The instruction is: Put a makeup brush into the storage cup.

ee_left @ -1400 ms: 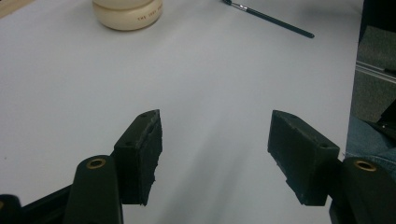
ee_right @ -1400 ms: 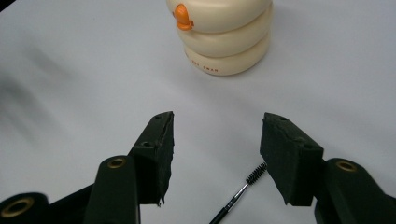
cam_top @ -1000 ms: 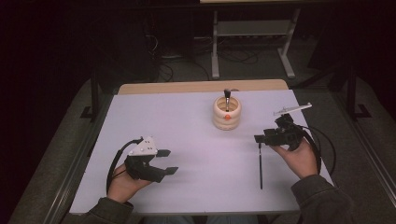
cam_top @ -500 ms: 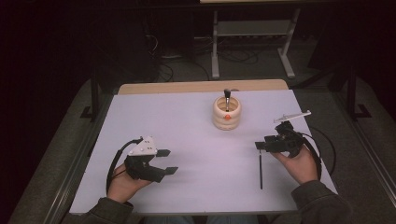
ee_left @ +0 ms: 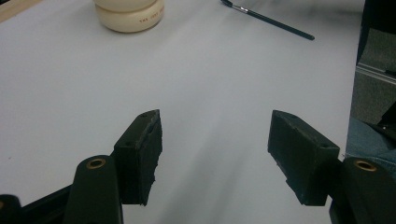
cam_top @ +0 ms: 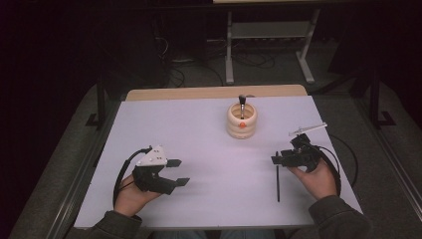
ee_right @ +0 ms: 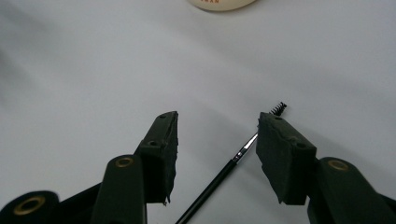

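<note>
Clearly light and stiff, the thin black spoolie brush (ee_right: 219,179) lies near the bench's right edge; right gripper (ee_right: 217,140) jaws, just closing, straddle it unpinched, best gripped mid-handle; left gripper (ee_left: 215,140) open, empty.

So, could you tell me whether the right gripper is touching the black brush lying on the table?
Apart. The right gripper view shows the right gripper open, the brush lying between its jaws, table visible either side.

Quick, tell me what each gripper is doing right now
Left gripper: open, empty, above the table.
Right gripper: open, closing around the thin black brush, not gripping it.
</note>
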{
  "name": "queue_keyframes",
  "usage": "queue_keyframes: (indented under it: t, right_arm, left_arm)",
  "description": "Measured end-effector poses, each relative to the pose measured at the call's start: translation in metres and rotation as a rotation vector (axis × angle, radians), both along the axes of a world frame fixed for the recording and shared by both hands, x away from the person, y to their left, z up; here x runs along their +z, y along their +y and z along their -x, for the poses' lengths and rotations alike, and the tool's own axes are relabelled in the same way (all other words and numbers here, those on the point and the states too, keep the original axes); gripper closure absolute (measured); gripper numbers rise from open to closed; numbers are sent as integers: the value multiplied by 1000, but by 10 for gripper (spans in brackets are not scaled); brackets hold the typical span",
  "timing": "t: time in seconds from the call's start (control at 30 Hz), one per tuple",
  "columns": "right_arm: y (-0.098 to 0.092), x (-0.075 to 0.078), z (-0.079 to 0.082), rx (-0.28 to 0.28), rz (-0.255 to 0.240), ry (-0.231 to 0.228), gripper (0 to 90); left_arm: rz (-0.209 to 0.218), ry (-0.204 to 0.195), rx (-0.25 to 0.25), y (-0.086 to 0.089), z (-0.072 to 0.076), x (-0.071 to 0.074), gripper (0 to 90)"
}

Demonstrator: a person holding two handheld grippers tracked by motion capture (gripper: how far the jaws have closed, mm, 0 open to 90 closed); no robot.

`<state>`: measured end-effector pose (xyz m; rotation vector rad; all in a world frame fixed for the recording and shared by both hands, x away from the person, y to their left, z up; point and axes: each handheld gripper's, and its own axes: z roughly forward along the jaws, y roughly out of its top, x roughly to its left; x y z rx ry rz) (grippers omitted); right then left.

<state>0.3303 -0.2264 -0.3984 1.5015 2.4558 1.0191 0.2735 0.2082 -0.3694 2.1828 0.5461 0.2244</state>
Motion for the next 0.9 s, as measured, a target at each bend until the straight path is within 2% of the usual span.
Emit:
queue_keyframes:
  t: [0.23, 0.3, 0.53, 0.8, 0.9]
  right_arm:
    - [2, -6, -1, -1, 20, 8, 488]
    - [3, -8, 0, -4, 40, 23, 496]
    - [4, -16, 2, -15, 64, 48, 516]
    - [11, -22, 2, -2, 126, 67, 550]
    - [11, -23, 2, -7, 133, 72, 564]
  left_arm:
    - [-8, 2, -3, 1, -1, 0, 348]
    - [-9, 1, -3, 1, -1, 0, 348]
    - [-8, 0, -6, 0, -1, -1, 348]
    - [-11, 5, -4, 1, -1, -1, 348]
    - [-9, 5, -2, 1, -1, -1, 348]
